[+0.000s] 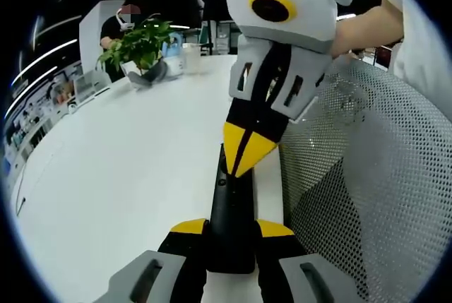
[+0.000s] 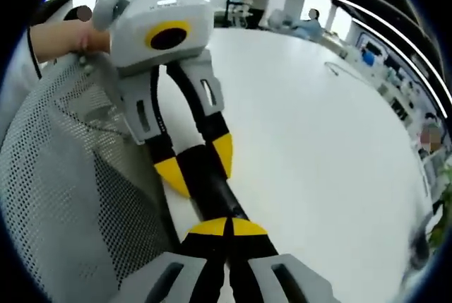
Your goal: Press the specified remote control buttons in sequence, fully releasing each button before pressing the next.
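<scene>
Left gripper (image 1: pixel 229 236) clamped on the near end of the black remote control (image 1: pixel 232 211), jaws on either side of it; the remote's long axis runs straight away from this gripper over the white table (image 1: pixel 127 169), beside a mesh chair back (image 1: pixel 367 176). Right gripper (image 2: pixel 226 231), jaws pressed together into one tip, comes from the opposite end and sits on the remote's top face, so it's the presser. Whether a button is actually depressed, can't tell.

I am looking at an open-plan office. A long white table (image 1: pixel 127 169) carries a potted plant (image 1: pixel 138 45) near its far edge, a mesh chair back (image 1: pixel 367 176) stands beside it, and cluttered desks (image 2: pixel 385 63) run under ceiling light strips (image 2: pixel 374 17).
</scene>
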{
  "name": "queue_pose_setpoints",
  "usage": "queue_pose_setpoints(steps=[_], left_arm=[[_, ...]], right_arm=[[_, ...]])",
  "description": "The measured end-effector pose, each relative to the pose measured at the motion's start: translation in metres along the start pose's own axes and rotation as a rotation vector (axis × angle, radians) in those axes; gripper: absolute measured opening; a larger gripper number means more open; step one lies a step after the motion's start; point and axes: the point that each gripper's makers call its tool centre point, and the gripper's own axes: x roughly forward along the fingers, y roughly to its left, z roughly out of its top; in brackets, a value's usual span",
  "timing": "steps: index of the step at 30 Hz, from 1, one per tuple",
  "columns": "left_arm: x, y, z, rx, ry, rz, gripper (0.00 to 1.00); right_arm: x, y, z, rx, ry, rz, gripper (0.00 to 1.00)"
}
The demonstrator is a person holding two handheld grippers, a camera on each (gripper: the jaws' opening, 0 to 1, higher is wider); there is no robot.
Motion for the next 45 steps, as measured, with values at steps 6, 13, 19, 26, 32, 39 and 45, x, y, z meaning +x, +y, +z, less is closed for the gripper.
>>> queue_pose_setpoints(steps=[6, 13, 19, 26, 32, 39, 45], left_arm=[[0.000, 0.000, 0.000, 0.000, 0.000, 0.000, 0.25], [0.000, -0.001, 0.000, 0.001, 0.000, -0.001, 0.25], [0.000, 0.000, 0.000, 0.001, 0.001, -0.002, 0.25], [0.000, 0.001, 0.000, 0.003, 0.002, -0.003, 0.25], [0.000, 0.001, 0.000, 0.003, 0.002, -0.002, 0.25], [0.000, 0.001, 0.000, 0.002, 0.002, 0.000, 0.25], [0.000, 0.000, 0.000, 0.001, 0.003, 0.001, 0.25]], right_arm=[[0.005, 0.000, 0.000, -0.037, 0.023, 0.007, 0.00], [0.004, 0.004, -0.001, -0.069, 0.037, 0.018, 0.00], [0.004, 0.002, 0.000, -0.071, 0.044, 0.021, 0.00], [0.006, 0.001, 0.000, -0.093, 0.062, 0.020, 0.00], [0.007, -0.001, 0.001, -0.134, 0.116, 0.038, 0.00], [0.005, 0.000, 0.000, 0.003, 0.069, 0.071, 0.00], [0.007, -0.009, 0.007, 0.034, 0.073, 0.058, 0.00]])
